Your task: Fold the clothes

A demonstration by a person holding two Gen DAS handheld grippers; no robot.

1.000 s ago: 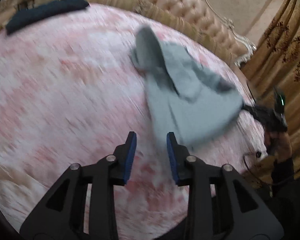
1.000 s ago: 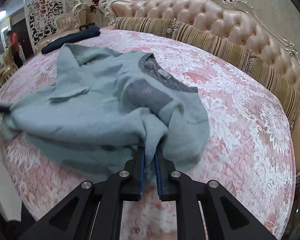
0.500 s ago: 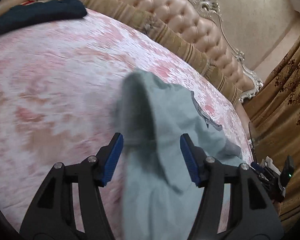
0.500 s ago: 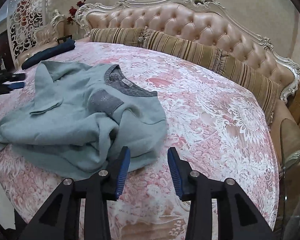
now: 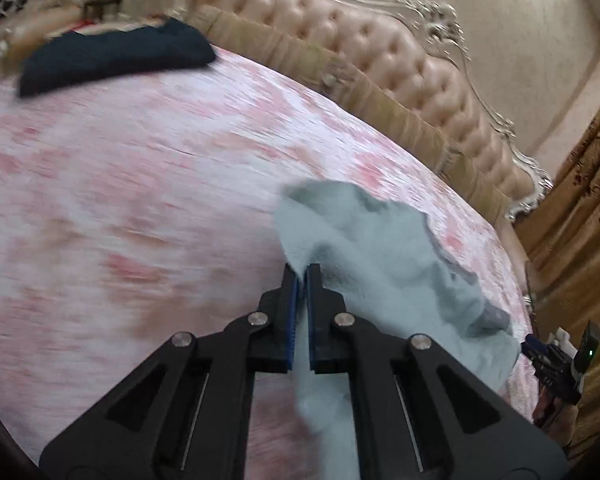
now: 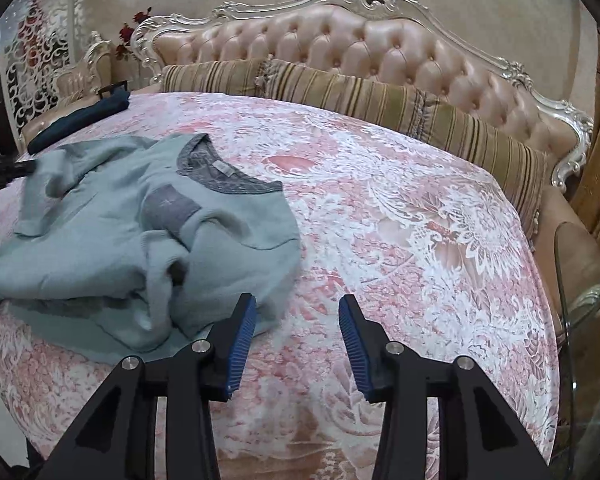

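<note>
Grey-green sweater (image 6: 140,236) lies rumpled on the pink bed (image 6: 420,240); left tongs (image 5: 302,276) pinch its edge, right tongs (image 6: 298,312) gape empty just beside it. One dark garment (image 5: 112,56) lies apart.

No text, brand, number or sign can be read in either view; the small pale neck label (image 6: 221,167) inside the collar of the grey-green sweater (image 6: 112,236) is too small and blurred to make out.
</note>
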